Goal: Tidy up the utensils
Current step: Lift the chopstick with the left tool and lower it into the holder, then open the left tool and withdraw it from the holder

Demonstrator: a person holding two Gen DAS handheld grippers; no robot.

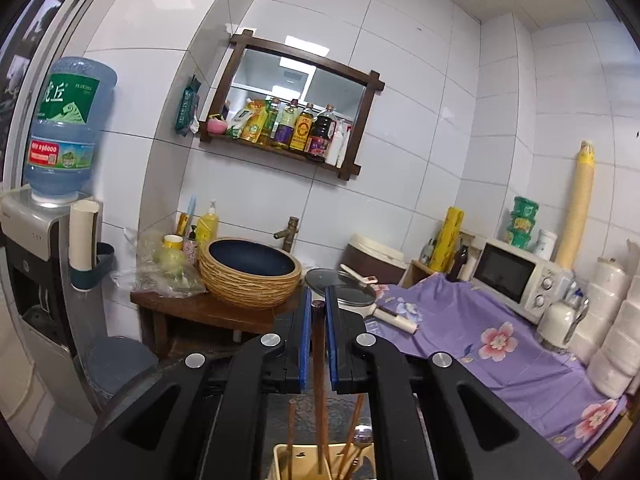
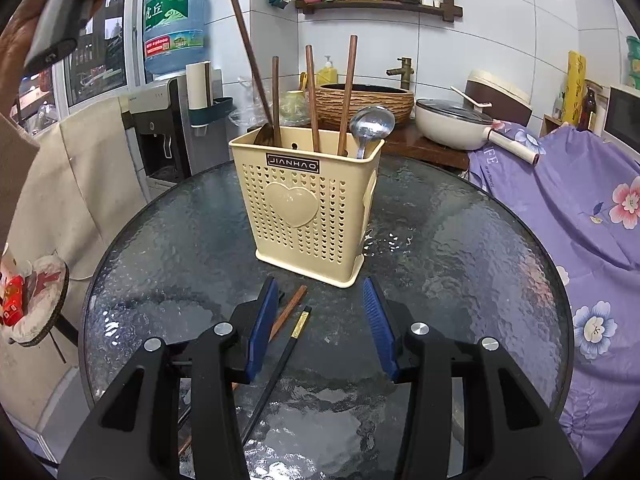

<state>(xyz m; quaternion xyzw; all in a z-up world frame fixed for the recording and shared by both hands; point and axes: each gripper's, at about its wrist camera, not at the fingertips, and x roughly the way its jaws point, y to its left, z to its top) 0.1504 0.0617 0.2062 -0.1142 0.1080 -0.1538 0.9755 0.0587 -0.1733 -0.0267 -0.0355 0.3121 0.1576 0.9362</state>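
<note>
Left gripper (image 1: 318, 308) clamps a brown chopstick (image 1: 319, 380) above the holder (image 2: 308, 208). Only the right view shows right gripper (image 2: 320, 300) half-open, empty, over two table chopsticks (image 2: 290, 312).

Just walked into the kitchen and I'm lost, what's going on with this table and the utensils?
A person is sorting utensils with a gripper in each hand. The left gripper is shut on a long brown wooden chopstick, holding it above the cream perforated plastic utensil holder on the round dark glass table. The holder already has several wooden chopsticks and a silver metal ladle. The right gripper hangs open over a brown chopstick and a black gold-banded chopstick lying on the table.
</note>
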